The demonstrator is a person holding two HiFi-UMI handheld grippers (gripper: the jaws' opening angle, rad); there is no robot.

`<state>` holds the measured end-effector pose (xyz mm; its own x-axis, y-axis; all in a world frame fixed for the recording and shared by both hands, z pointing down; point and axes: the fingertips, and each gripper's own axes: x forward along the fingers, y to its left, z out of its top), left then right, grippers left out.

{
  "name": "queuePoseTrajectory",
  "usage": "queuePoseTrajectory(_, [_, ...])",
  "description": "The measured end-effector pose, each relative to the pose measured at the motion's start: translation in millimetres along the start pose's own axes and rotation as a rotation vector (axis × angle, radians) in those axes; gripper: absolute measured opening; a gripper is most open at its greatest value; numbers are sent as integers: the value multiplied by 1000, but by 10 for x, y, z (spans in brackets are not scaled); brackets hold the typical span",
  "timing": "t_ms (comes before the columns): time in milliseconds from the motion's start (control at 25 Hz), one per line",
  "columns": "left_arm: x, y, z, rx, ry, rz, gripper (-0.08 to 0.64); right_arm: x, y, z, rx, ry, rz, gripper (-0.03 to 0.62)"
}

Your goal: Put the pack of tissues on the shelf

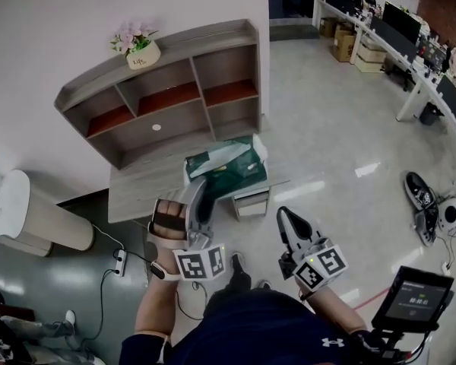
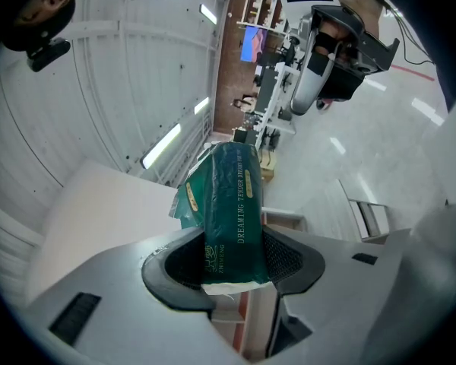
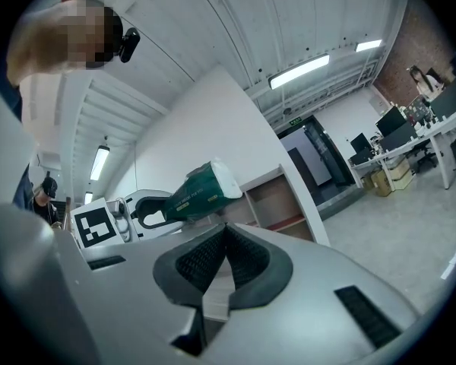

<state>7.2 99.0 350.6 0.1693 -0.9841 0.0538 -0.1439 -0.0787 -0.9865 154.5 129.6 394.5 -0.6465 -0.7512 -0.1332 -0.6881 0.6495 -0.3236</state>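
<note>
Grey left claw [image 2: 232, 261] is clamped on the near end of the green pack [image 2: 229, 204]. Most of the pack juts free, in front of the shelf [image 1: 167, 101] and over the counter [image 1: 140, 196]. Right claw [image 3: 224, 258] is closed and empty, farther from the shelf. Hazards: an end grip on soft film may let the pack sag or slip; its free end may catch a shelf divider; a high approach may knock the pot [image 1: 142, 54] on the shelf top.
</note>
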Motion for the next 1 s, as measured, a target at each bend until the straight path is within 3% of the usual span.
queuePoseTrajectory(1000, [1487, 433, -920, 41, -78, 28, 207, 1356, -586, 184, -54, -37, -133, 9])
